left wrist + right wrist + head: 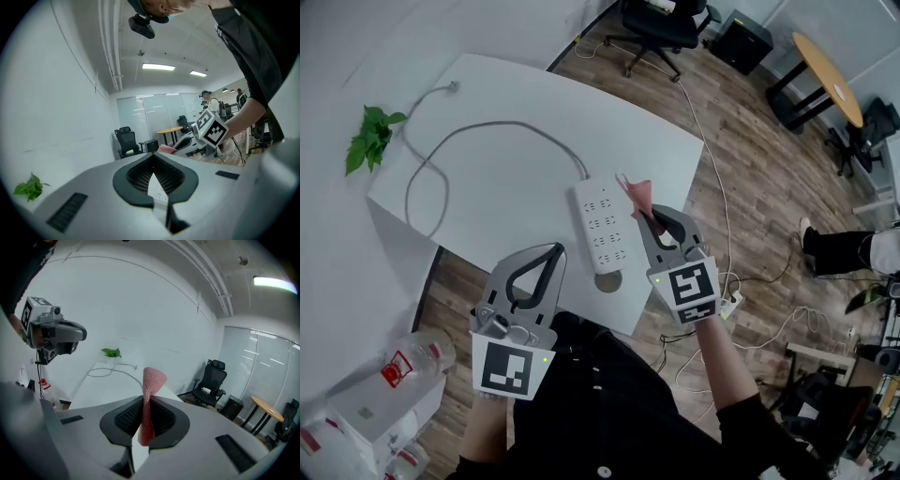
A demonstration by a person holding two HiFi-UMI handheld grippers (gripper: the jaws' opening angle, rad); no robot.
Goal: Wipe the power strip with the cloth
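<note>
A white power strip point(605, 227) lies on the white table point(506, 178), and its grey cable point(441, 155) loops off to the left. Just right of the strip, my right gripper point(650, 214) is shut on a pink cloth point(637, 194). In the right gripper view the cloth point(150, 394) stands up in a twist between the closed jaws of that gripper point(146, 398). My left gripper point(557, 249) is shut and empty, hovering at the table's front edge to the left of the strip. A sliver of the strip point(157, 190) shows behind the shut left gripper point(153, 157).
A small green plant point(371, 137) sits at the table's far left corner. A round cable grommet point(608, 281) is near the front edge. On the wooden floor are an office chair point(662, 28), an oval table point(828, 75), boxes point(380, 398) and loose cables point(741, 309).
</note>
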